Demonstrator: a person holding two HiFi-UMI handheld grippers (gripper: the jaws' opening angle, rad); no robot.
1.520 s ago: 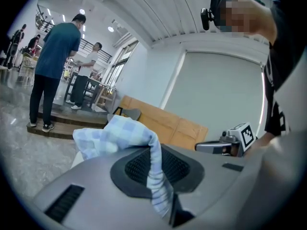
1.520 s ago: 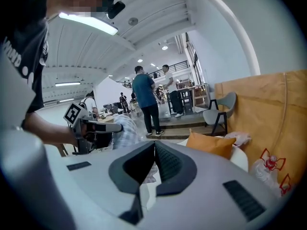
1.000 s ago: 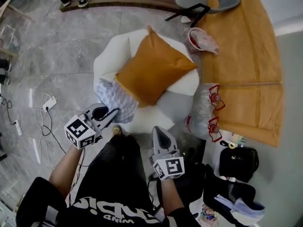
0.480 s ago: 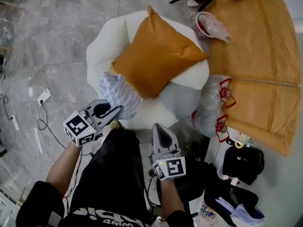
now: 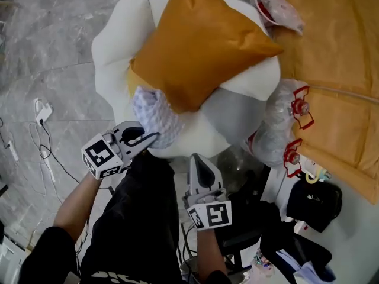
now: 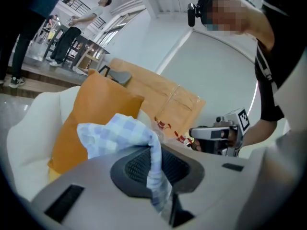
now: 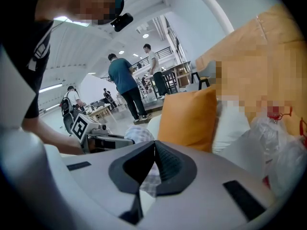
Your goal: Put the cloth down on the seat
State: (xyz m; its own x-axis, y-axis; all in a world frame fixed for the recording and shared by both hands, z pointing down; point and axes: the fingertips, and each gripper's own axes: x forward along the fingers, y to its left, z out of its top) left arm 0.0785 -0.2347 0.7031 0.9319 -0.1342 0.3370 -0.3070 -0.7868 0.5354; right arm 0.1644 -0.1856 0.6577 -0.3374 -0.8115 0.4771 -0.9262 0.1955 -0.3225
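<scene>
Overhead, head view.
- Seat [image 5: 112, 52]: white, rounded and padded. An orange cushion [image 5: 201, 46] lies cornerwise over most of its top. Bare seat shows as a band along the left rim and a patch at the near right.
- Cloth [image 5: 155, 116]: blue-and-white check, bunched at the seat's near-left edge and touching the cushion's lower corner.
- Left tool [image 5: 149, 138]: at the near rim, with its tips in the cloth bunch.
- Right tool [image 5: 197, 158]: just short of the seat's near edge, apart from the cloth and pointing at the seat.
- Left of the seat: grey marble floor [image 5: 53, 58], open apart from cables [image 5: 42, 114] near the person's arm.
- Right of the seat: clear plastic bags [image 5: 278, 129] with red handles are pressed against its side, with a brown paper sheet [image 5: 337, 76] beyond them. A black bag [image 5: 314, 200] sits nearer the person, so there is little room on that side.

Left gripper view.
- The jaws are clamped on a fold of the cloth, which rises from between them and billows in front of the cushion's lower edge.
- The white seat rim is at left.
- The right tool is alongside at right.

Right gripper view.
- The jaws are together, tips touching each other.
- Check fabric shows through the slot behind the tips; whether it touches the jaws cannot be told.
- The cushion is ahead, with seat padding to its right.
- The left tool and the cloth are at left.
- People [image 7: 122, 80] stand well beyond.
</scene>
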